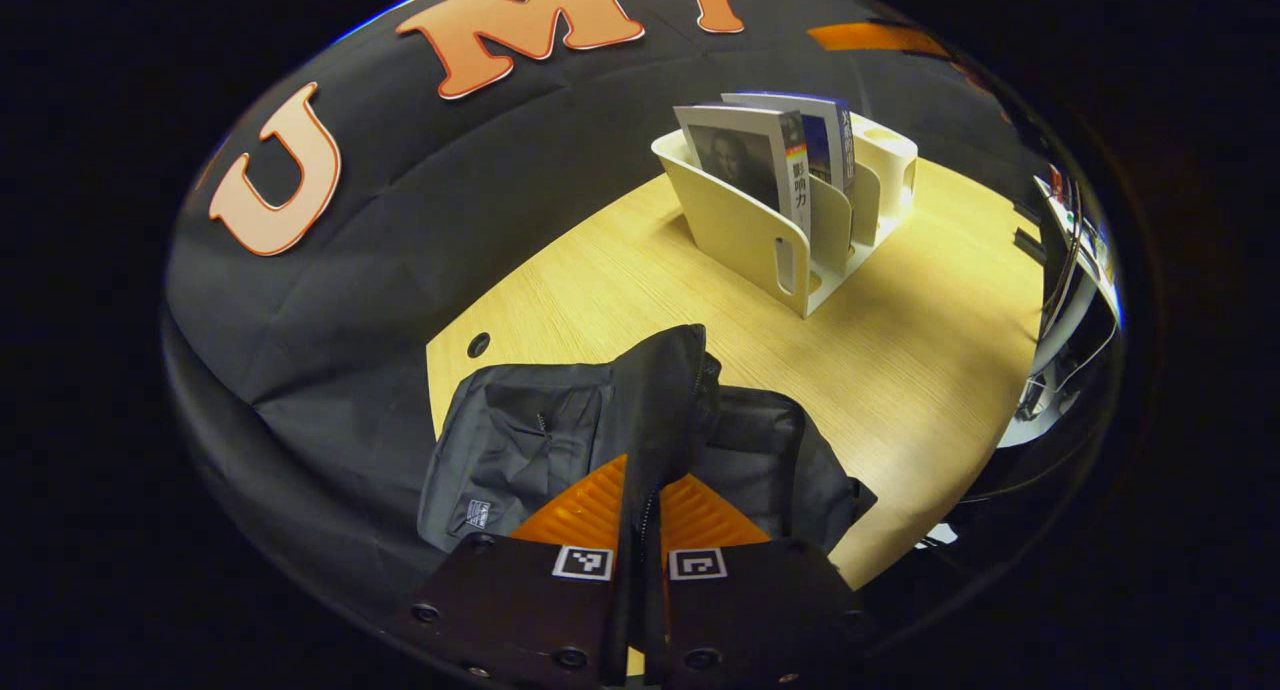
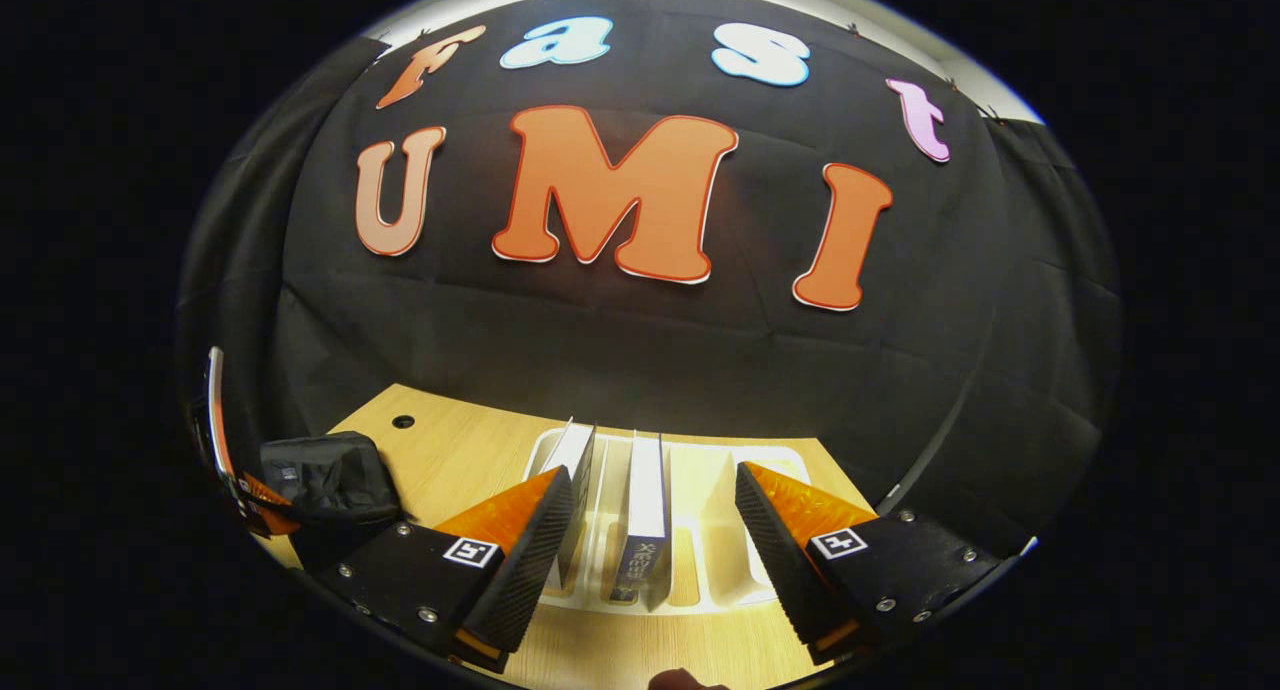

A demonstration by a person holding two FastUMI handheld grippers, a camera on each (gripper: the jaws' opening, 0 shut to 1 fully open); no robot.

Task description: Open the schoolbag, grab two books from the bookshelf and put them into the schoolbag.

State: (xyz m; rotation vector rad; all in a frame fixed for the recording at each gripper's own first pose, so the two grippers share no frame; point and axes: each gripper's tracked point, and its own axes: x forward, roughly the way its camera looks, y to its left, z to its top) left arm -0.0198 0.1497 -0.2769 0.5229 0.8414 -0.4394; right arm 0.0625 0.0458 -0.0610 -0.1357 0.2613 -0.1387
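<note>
The black schoolbag lies on the wooden table near its front left corner. My left gripper is shut on the bag's zippered flap, which stands pulled up between the orange fingers. A cream bookshelf stands farther back with two upright books, one with a portrait cover and one blue-and-white. In the right gripper view my right gripper hangs open just above the bookshelf. Its fingers straddle the white-edged book, and the other book is by the left finger. The schoolbag sits far left.
A cable hole lies in the table behind the bag. White equipment and cables stand past the table's right edge. The booth's black cloth wall rises close behind the bookshelf. Bare tabletop lies between the bag and the bookshelf.
</note>
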